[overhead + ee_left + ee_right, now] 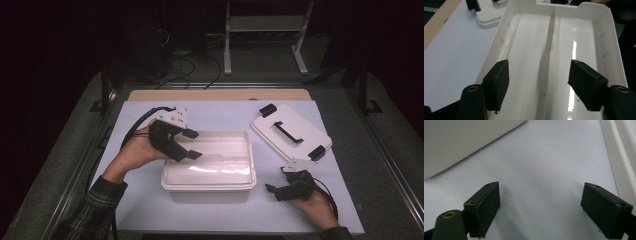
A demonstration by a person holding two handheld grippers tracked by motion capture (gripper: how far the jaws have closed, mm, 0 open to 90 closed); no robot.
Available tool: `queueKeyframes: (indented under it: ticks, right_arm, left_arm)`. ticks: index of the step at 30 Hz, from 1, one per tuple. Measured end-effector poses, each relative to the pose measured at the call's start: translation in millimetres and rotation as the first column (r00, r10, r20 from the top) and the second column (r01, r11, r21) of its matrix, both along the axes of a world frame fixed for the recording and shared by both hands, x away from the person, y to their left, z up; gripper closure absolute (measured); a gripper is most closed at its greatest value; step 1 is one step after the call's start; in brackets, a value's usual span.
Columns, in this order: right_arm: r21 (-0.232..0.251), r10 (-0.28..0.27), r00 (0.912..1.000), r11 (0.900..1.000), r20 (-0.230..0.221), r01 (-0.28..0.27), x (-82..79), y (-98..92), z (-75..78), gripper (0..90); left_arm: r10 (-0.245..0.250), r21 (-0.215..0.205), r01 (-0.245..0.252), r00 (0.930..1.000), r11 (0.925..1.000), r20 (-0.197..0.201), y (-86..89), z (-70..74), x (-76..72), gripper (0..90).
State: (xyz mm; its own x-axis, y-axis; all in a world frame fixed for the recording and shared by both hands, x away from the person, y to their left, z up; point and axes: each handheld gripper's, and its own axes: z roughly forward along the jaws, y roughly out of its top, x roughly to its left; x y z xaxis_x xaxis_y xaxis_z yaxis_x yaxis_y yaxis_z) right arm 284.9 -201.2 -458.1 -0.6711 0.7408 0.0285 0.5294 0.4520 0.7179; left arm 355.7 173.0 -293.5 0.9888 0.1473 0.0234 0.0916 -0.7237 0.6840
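Box: a white bin is sitting in the middle of the tabletop, open at the top; a thin divider is running down its length and splitting it into two long compartments, both bare inside (glare is lying on the floor of one).
Lid: the white lid is lying flat on the tabletop to the right of the bin, just apart from it, its black handle facing up and a black clip at each of two opposite ends.
Left gripper: the left gripper is hovering at the bin's left end, its jaws standing open over the bin's rim with nothing between them; in the left gripper view they are straddling the divider from above, one over each compartment, and touching neither wall.
Right gripper: the right gripper is resting low near the bin's front right corner, below the lid; its jaws are gaping wide over bare tabletop, gripping nothing.
Tabletop: a pale sheet is covering it, with a wooden strip showing at the far edge.
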Motion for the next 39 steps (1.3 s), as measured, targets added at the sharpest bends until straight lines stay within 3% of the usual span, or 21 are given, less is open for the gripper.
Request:
queueKeyframes:
  ticks: [6,8,11,22,26,36,39]
  right_arm:
    - [0.000,0.000,1.0000,1.000,-0.001,0.000,0.1,0.0,0.1,14.9]
    - [0.001,0.000,1.0000,1.000,-0.002,0.000,0.1,-0.1,0.0,14.9]
    - [0.001,0.000,1.0000,1.000,-0.001,0.000,0.0,0.0,0.0,14.9]
    - [0.002,0.000,1.0000,1.000,-0.001,0.000,0.0,-0.1,0.0,14.9]
    - [0.002,0.000,1.0000,1.000,-0.001,0.000,0.1,-0.2,0.0,14.9]
    - [0.003,0.000,1.0000,1.000,-0.001,0.000,0.1,-0.2,-0.1,14.9]
    - [0.003,-0.001,1.0000,1.000,-0.001,0.001,0.0,-0.2,-0.1,14.9]
  left_arm:
    - [-0.043,0.032,0.044,0.9985,0.9985,-0.033,-21.8,-10.7,3.3,46.2]
    - [-0.057,0.065,0.060,0.9969,0.9960,-0.054,-29.1,-16.4,6.4,53.8]
    - [-0.073,0.095,0.079,0.9952,0.9923,-0.064,-35.0,-21.3,7.5,58.4]
    - [-0.084,0.129,0.094,0.9935,0.9872,-0.077,-43.5,-27.0,6.7,73.4]
    - [-0.099,0.130,0.110,0.9910,0.9854,-0.091,-44.2,-27.3,7.6,84.5]
    - [-0.121,0.124,0.133,0.9872,0.9833,-0.104,-43.9,-26.8,9.2,88.6]
    - [-0.107,0.127,0.119,0.9896,0.9848,-0.096,-43.6,-24.7,9.7,88.8]
